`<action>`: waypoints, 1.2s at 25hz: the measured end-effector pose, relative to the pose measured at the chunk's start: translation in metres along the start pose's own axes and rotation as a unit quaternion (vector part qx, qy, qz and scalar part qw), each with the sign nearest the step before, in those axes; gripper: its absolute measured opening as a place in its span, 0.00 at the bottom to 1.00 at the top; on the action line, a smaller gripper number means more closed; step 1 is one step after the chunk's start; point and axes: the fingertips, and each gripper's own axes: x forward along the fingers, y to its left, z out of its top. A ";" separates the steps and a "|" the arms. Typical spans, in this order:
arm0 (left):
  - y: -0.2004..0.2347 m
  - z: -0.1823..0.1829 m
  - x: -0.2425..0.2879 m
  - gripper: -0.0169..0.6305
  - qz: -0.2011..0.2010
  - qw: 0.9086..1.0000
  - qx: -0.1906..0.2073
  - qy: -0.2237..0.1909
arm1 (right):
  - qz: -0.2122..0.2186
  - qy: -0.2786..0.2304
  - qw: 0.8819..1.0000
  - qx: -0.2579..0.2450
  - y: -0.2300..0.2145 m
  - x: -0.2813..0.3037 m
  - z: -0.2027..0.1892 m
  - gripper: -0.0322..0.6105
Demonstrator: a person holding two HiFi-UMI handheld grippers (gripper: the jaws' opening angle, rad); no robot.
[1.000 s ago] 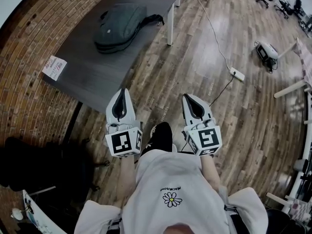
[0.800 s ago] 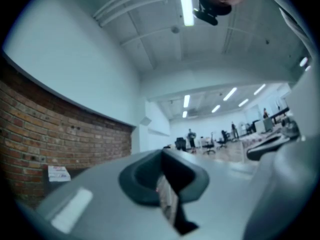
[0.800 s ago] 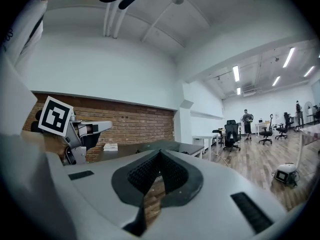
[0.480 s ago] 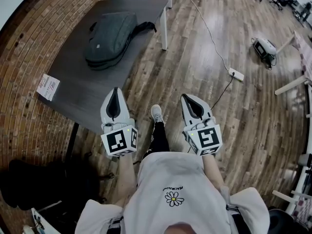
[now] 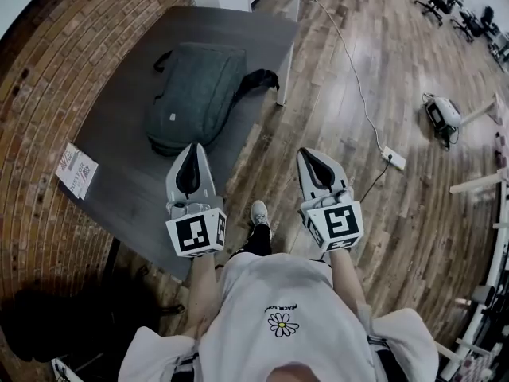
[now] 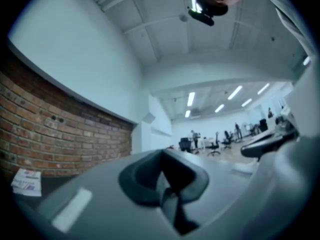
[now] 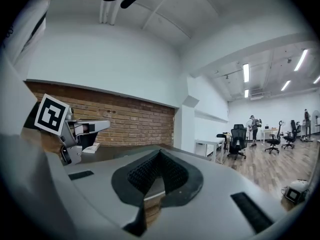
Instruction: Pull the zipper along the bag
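A dark grey-green bag (image 5: 196,94) lies flat on a dark grey table (image 5: 143,173) in the head view, with a black strap end (image 5: 258,80) hanging toward the table's right edge. My left gripper (image 5: 192,153) is shut and empty, held over the table's near part just short of the bag. My right gripper (image 5: 312,156) is shut and empty too, held over the wooden floor to the right of the table. In both gripper views the jaws meet with nothing between them; the bag is hidden there behind the gripper bodies.
A brick wall (image 5: 48,78) runs along the table's left side. A white leaflet (image 5: 76,170) lies on the table at the left. A power strip (image 5: 394,158) with a cable and a white device (image 5: 441,114) lie on the floor. Office chairs (image 7: 239,139) stand far off.
Both grippers have moved forward toward the table; the bag now lies much nearer, just ahead of the left gripper. Both jaws have stayed shut.
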 end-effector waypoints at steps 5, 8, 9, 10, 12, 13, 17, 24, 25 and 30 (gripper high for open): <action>0.039 -0.015 0.082 0.03 0.003 1.000 0.006 0.003 | 0.005 -0.016 1.000 -0.021 -0.019 0.102 0.020 0.05; 0.052 -0.025 0.112 0.03 0.002 1.000 0.008 0.011 | 0.015 -0.016 0.999 -0.039 -0.020 0.142 0.024 0.05; 0.056 -0.029 0.118 0.03 0.002 1.000 0.006 0.015 | 0.019 -0.015 0.999 -0.043 -0.019 0.152 0.024 0.05; 0.058 -0.034 0.123 0.03 0.002 1.000 0.004 0.020 | 0.022 -0.014 0.999 -0.044 -0.019 0.160 0.023 0.05; 0.061 -0.043 0.132 0.03 0.001 1.000 0.004 0.031 | 0.028 -0.009 0.999 -0.042 -0.018 0.175 0.018 0.05; 0.063 -0.047 0.135 0.03 0.002 0.999 0.006 0.035 | 0.031 -0.006 0.999 -0.039 -0.018 0.182 0.014 0.05; 0.070 -0.059 0.147 0.03 0.012 0.999 0.007 0.047 | 0.052 0.002 0.998 -0.028 -0.015 0.205 0.001 0.05; 0.086 -0.075 0.149 0.03 0.047 0.995 0.036 0.074 | 0.093 0.024 0.995 -0.026 -0.011 0.229 -0.018 0.05; 0.089 -0.075 0.150 0.03 0.051 0.995 0.035 0.074 | 0.095 0.024 0.995 -0.028 -0.011 0.233 -0.019 0.05; 0.095 -0.078 0.151 0.03 0.049 0.994 0.048 0.080 | 0.111 0.038 0.992 -0.035 -0.006 0.248 -0.029 0.06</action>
